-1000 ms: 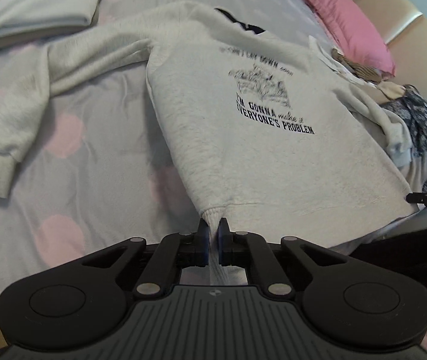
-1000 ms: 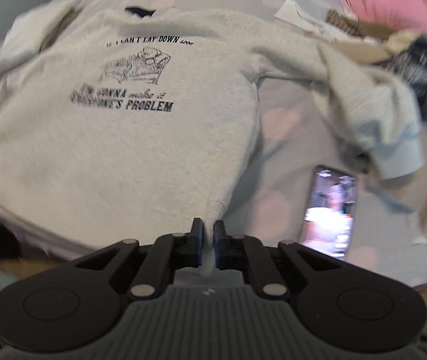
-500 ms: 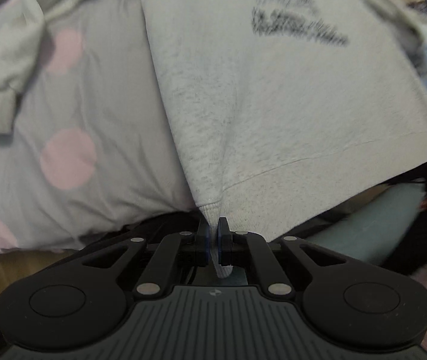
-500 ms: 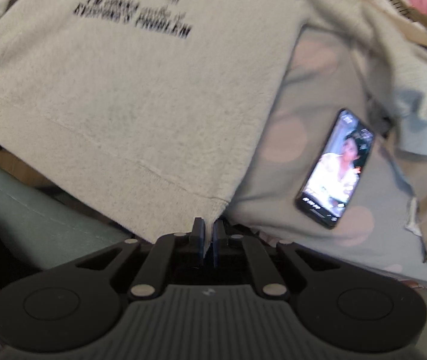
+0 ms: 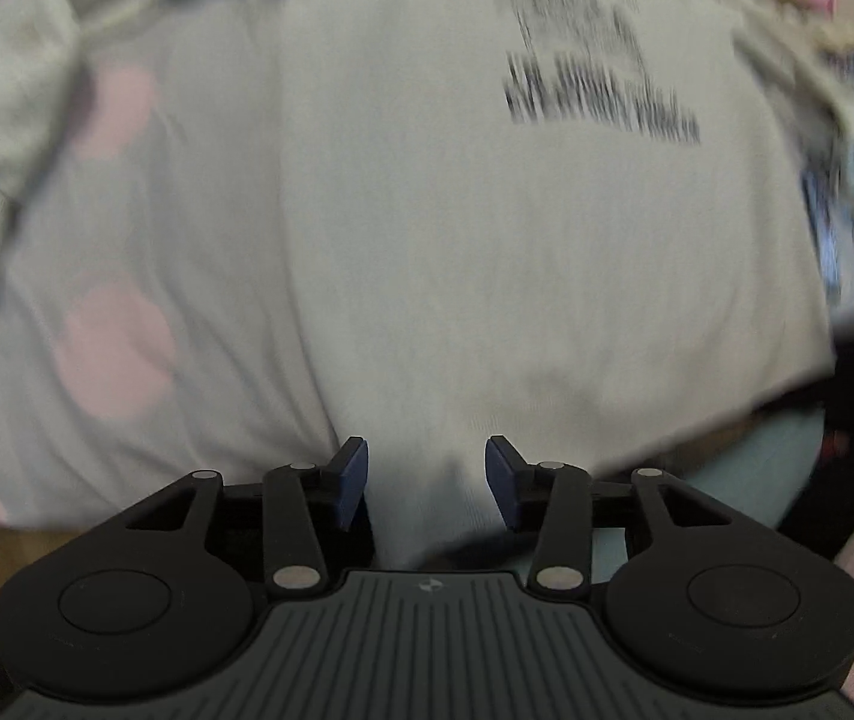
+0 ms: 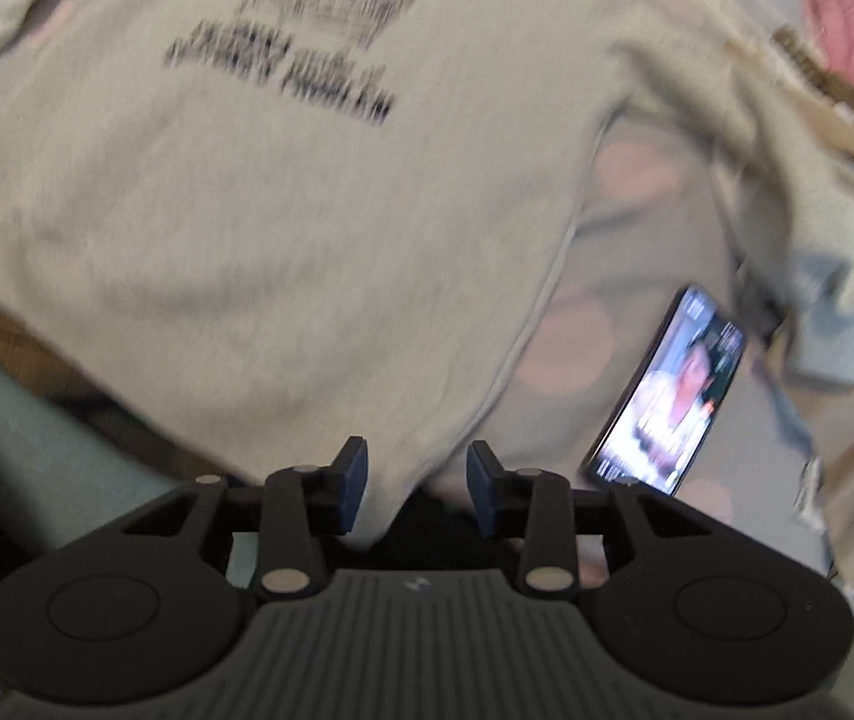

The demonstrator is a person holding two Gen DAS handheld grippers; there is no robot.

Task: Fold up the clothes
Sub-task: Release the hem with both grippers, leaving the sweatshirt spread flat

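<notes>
A cream sweatshirt [image 5: 487,252] with black printed lettering lies front up on the bed, its hem hanging over the near edge. My left gripper [image 5: 427,468] stands open at the hem's left corner, with cloth lying loose between its fingers. My right gripper [image 6: 414,474] is open at the hem's right corner [image 6: 390,480], and the cloth droops between its fingers too. One sleeve [image 5: 0,138] lies out to the left in the left wrist view, and the other sleeve [image 6: 787,192] runs to the right in the right wrist view. Both views are blurred by motion.
A phone [image 6: 673,396] with a lit screen lies on the grey sheet with pink dots [image 5: 114,348], right of the sweatshirt. A pink pillow [image 6: 847,30] and several other garments [image 6: 829,96] sit at the far right. The bed edge is just below the hem.
Both grippers were shut on the hem corners and have opened, letting the hem go. The sweatshirt was pulled toward the near bed edge, and its body now lies flat.
</notes>
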